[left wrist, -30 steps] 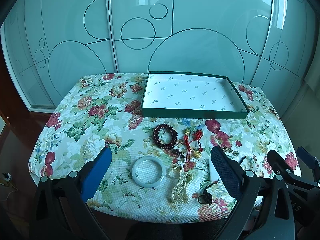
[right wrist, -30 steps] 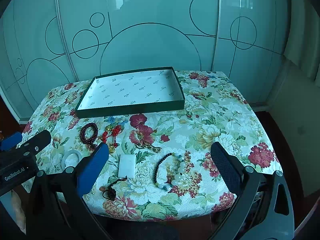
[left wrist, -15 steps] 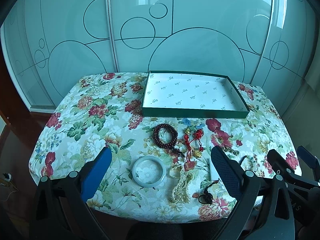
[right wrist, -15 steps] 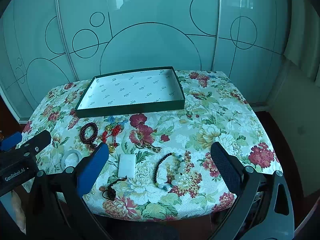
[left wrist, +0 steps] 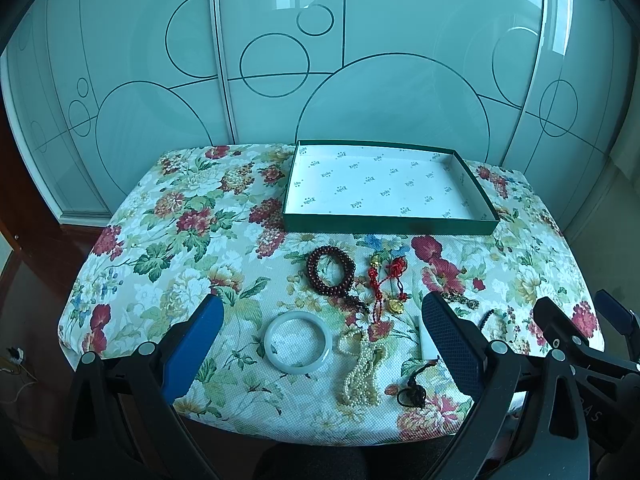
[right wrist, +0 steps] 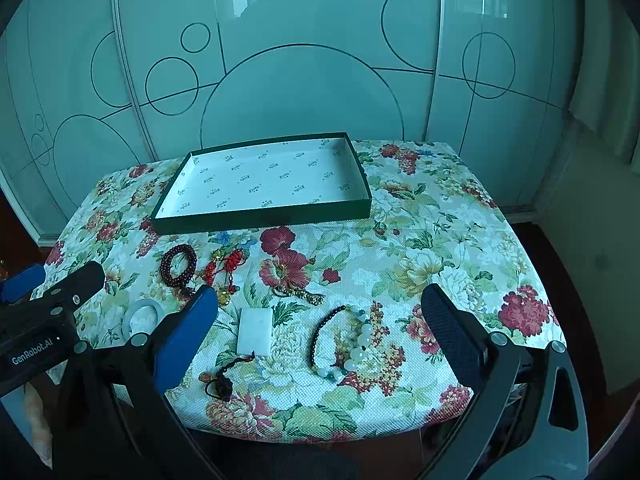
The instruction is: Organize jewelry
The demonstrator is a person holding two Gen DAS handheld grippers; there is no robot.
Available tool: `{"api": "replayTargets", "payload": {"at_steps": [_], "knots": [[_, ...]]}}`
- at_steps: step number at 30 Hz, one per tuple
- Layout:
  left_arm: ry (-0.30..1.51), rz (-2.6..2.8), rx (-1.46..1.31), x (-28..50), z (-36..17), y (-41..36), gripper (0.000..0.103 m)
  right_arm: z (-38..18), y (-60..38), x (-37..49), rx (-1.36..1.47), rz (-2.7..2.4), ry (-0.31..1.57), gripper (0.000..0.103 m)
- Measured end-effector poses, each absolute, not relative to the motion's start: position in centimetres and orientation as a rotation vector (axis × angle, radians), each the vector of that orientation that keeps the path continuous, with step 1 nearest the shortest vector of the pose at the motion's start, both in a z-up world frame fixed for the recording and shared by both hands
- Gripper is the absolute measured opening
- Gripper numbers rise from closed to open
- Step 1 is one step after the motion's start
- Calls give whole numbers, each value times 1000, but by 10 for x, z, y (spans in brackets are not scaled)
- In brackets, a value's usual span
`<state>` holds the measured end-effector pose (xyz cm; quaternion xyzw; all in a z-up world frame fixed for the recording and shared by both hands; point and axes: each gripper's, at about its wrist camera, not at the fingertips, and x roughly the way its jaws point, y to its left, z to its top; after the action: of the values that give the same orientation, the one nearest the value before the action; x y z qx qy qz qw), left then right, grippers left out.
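An empty green box [left wrist: 390, 227] [right wrist: 260, 221] with a white printed lining sits at the back of the floral table. In front of it lie a dark red bead bracelet [left wrist: 330, 271] [right wrist: 178, 262], a red cord charm [left wrist: 386, 284] [right wrist: 224, 266], a pale jade bangle [left wrist: 298, 341] [right wrist: 142, 314], a pearl strand [left wrist: 360, 368], a white plaque on a dark cord [right wrist: 255, 330] and a jade bead bracelet [right wrist: 348, 344]. My left gripper [left wrist: 320, 340] hangs open above the near edge, over the bangle. My right gripper [right wrist: 320, 332] is open over the plaque and jade beads.
The flowered cloth [left wrist: 180, 232] covers a small table that drops off on all sides. Frosted sliding doors [left wrist: 280, 60] with circle patterns stand right behind it. The right gripper's body [left wrist: 576, 344] shows at the left view's right edge; the left one [right wrist: 44, 320] shows at the right view's left.
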<state>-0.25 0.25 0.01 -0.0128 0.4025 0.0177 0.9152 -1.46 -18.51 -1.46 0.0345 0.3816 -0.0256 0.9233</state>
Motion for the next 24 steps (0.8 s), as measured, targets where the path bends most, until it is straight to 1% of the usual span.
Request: {"api": "replayTargets", "payload": {"at_steps": [4,10,21,22,24], "knots": [[826,37,-32,-3,-1,4,99,-9,-185,-15,70,-60,782,101],[848,75,-59,4,-9,22,99,-19,-208,-12,98,-98,798,101],[974,159,-94,21,-68,69,99,-64,-248,-9,163,-157,874,101],[984,164,-99,21,-73,73,99,-68,-247,-9,161,-155,876,99],[990,183,-104,21,-81,79,99,-75,-244,-8,148,-156,887,86]]}}
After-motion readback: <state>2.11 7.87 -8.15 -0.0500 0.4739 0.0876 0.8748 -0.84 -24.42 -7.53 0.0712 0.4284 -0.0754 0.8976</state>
